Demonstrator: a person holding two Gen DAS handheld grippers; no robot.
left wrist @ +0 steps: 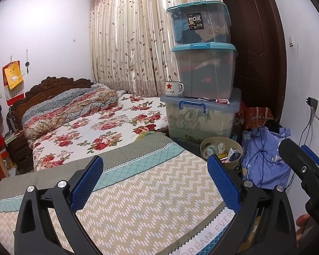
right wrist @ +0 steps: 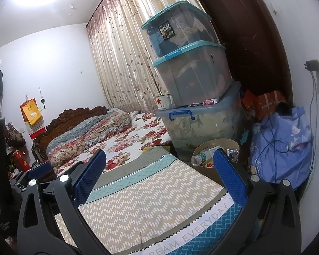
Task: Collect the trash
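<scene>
A round beige trash bin (left wrist: 234,163) stands on the floor between the bed's foot and the stacked boxes. It holds a plastic bottle, small cartons and wrappers. The right wrist view shows the same bin (right wrist: 204,146) with a clear plastic bottle (right wrist: 200,159) lying over its rim. My left gripper (left wrist: 156,183) hovers open above the patterned quilt (left wrist: 142,208), its fingers bare. Held over the same quilt, my right gripper (right wrist: 160,175) is open too, its right finger (right wrist: 228,178) overlapping the bin's near edge. The right gripper's body (left wrist: 304,170) also shows at the left view's right side.
Three stacked clear storage boxes (left wrist: 202,70) stand beside the bed, with a white enamel mug (left wrist: 174,88) and a red packet (left wrist: 222,101) on the lowest lid. A blue cloth bag (left wrist: 265,155) with a dangling charger cable, orange bags and a dark door fill the right corner.
</scene>
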